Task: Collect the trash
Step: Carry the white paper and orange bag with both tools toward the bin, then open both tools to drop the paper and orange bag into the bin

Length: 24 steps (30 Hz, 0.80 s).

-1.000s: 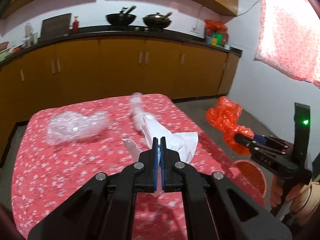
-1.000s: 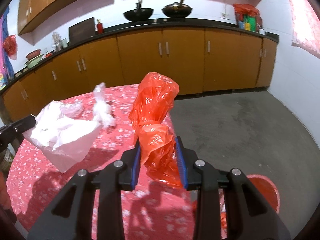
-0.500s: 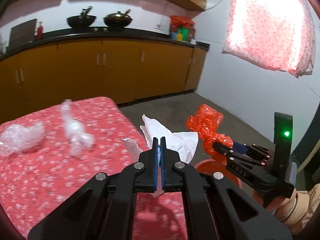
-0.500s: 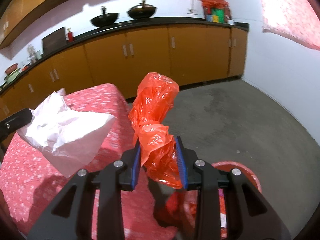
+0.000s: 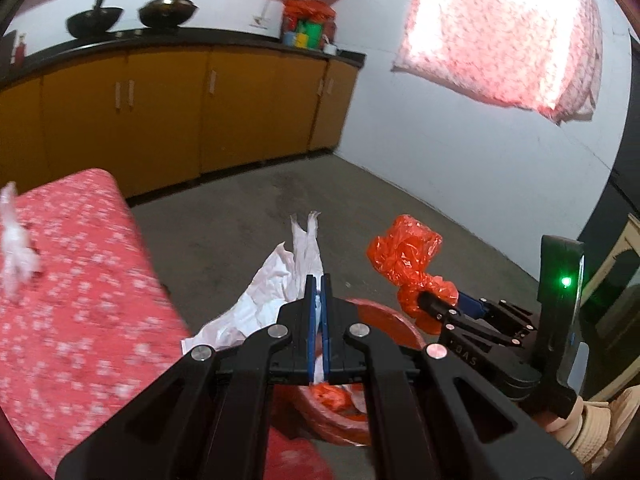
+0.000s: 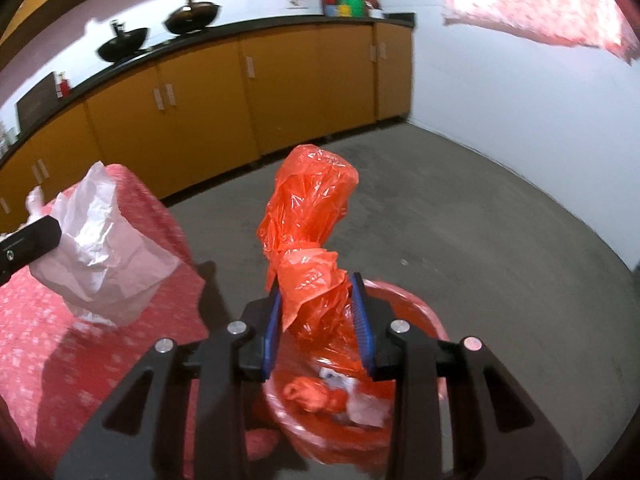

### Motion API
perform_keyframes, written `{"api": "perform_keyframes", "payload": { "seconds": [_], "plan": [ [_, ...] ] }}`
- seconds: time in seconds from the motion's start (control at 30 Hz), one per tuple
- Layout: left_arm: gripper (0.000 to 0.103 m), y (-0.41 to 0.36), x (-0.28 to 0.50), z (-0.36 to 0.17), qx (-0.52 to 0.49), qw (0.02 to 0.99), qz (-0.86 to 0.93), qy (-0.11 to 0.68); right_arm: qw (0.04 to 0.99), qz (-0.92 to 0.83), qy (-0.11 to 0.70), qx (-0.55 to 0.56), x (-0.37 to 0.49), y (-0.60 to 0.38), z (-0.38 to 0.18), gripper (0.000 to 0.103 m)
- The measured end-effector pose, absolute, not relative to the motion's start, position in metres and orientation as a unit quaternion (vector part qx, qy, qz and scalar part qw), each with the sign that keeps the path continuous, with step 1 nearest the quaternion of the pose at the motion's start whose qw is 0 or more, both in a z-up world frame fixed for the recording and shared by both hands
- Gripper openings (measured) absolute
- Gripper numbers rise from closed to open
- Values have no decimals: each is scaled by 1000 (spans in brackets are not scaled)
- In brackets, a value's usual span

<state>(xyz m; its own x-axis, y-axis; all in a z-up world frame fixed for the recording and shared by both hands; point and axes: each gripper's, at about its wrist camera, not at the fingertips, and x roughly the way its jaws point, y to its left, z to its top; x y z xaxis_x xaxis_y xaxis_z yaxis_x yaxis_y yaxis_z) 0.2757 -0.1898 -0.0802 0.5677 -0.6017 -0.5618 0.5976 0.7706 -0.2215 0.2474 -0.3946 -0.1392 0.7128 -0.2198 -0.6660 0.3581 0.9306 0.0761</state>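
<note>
Trash is held in both grippers above the red bin (image 6: pixel 416 312).

White crumpled paper (image 5: pixel 260 300) is pinched between the pressed-together jaws of the left gripper (image 5: pixel 318 292), beside the bin's rim and next to the red-clothed counter (image 5: pixel 80 280). An orange plastic bag (image 6: pixel 312 240) is clamped between the jaws of the right gripper (image 6: pixel 316 312), directly over the bin. Orange and white scraps (image 6: pixel 316 394) are seen lying inside the bin. A white wad (image 5: pixel 16 248) is left on the counter, well apart from the bin.
</note>
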Motion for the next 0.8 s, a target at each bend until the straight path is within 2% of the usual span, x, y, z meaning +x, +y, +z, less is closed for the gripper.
{"api": "perform_keyframes", "payload": {
  "seconds": [0.37,0.8],
  "plan": [
    [2,-277,268,-114,33,861,-367,350,888,-223,374,147,223,-461,-190,32],
    [2,-314,273,-155,80,855,-345,378,873,-223,407,148,237,-468,-224,32]
  ]
}}
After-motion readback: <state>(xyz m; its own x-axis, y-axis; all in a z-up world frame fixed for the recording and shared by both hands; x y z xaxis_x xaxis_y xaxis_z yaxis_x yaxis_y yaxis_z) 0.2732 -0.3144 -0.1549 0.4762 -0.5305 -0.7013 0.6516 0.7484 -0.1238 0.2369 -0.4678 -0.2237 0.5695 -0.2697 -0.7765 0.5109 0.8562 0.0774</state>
